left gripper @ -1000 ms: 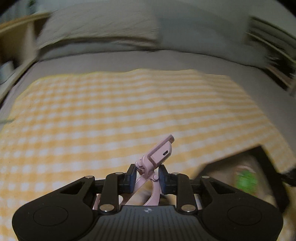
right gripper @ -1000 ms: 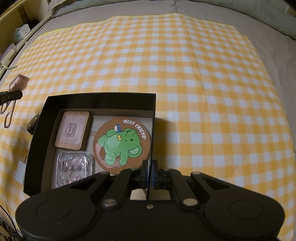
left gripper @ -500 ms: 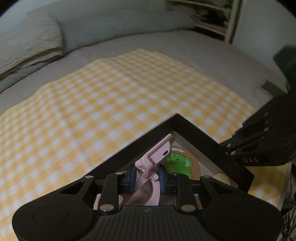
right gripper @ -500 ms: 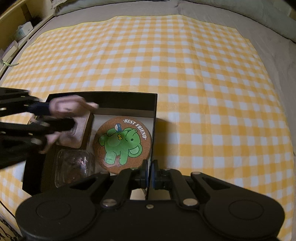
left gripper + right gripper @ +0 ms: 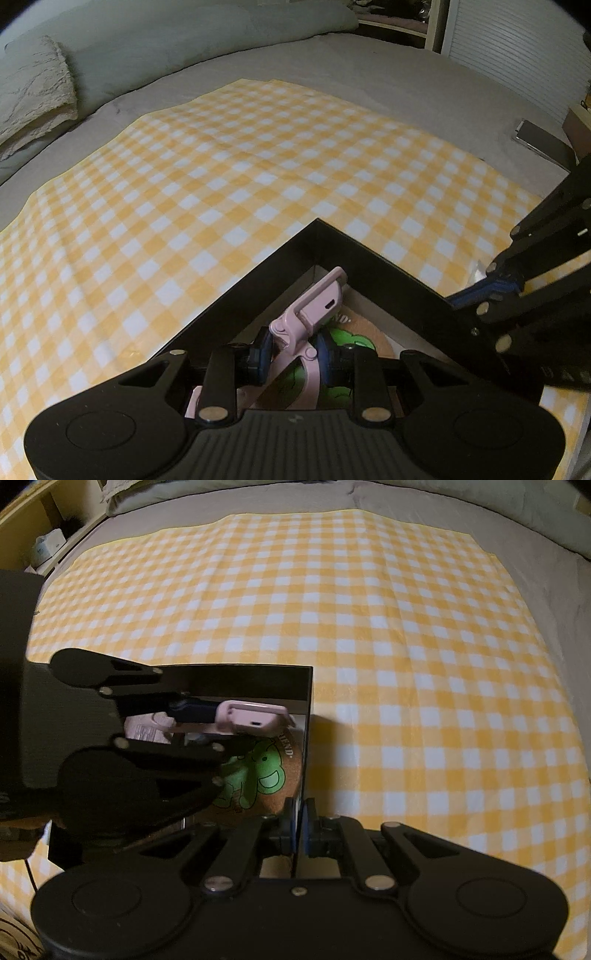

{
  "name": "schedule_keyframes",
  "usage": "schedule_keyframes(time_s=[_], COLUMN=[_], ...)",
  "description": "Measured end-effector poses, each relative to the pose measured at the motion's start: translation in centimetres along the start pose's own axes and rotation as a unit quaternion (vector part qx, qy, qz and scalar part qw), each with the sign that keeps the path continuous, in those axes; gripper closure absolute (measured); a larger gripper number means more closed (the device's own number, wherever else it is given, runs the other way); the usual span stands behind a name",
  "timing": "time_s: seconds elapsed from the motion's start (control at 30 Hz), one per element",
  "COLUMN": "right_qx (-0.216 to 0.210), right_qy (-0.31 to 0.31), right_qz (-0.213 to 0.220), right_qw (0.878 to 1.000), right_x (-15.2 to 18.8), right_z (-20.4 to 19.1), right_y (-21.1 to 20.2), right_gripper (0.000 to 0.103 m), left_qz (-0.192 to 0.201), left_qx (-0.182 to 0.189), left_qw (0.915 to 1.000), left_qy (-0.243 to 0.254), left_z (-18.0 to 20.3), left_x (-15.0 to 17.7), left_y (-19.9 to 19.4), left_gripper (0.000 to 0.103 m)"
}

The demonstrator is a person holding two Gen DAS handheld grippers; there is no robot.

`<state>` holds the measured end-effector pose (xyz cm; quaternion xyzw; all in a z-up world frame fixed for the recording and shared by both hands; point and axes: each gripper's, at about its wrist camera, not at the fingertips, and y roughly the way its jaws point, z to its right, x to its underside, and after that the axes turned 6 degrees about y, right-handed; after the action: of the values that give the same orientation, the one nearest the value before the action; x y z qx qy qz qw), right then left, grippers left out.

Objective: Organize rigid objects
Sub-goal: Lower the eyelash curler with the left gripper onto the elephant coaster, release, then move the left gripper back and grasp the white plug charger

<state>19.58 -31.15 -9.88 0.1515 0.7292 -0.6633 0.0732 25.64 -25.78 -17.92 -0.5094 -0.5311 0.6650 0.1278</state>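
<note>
L gripper [image 5: 291,354] pinches pink gadget [image 5: 314,306] over black box [image 5: 388,273], above frog coaster [image 5: 269,775]; R gripper [image 5: 299,830] fingers clamp box wall. Gingham cloth [image 5: 369,609] around.

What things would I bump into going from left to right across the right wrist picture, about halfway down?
left gripper → pink gadget held in its jaws → right wall of the black box → yellow checked cloth
</note>
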Motion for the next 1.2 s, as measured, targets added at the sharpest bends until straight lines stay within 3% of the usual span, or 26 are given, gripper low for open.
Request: schedule_keyframes(time_s=[0.1, 0.17, 0.37, 0.87, 1.2], right_qx=[0.0, 0.0, -0.001, 0.004, 0.012], right_qy=[0.0, 0.001, 0.004, 0.001, -0.005], right_qz=[0.0, 0.0, 0.0, 0.0, 0.001], right_qw=[1.0, 1.0, 1.0, 1.0, 1.0], right_x=[0.1, 0.1, 0.0, -0.2, 0.0], right_z=[-0.1, -0.1, 0.1, 0.0, -0.3], right_y=[0.0, 0.0, 0.0, 0.2, 0.2], right_gripper=[0.099, 0.099, 0.099, 0.099, 0.099], left_qz=[0.008, 0.004, -0.006, 0.022, 0.047], left_qx=[0.002, 0.003, -0.001, -0.012, -0.03], left_qw=[1.0, 1.0, 1.0, 0.9991, 0.997], left_qy=[-0.002, -0.005, -0.007, -0.034, -0.055], left_z=[0.1, 0.0, 0.0, -0.1, -0.4], left_x=[-0.1, -0.1, 0.5, 2.5, 4.3], left_y=[0.1, 0.0, -1.5, -8.4, -13.3], left_gripper=[0.065, 0.05, 0.034, 0.012, 0.003])
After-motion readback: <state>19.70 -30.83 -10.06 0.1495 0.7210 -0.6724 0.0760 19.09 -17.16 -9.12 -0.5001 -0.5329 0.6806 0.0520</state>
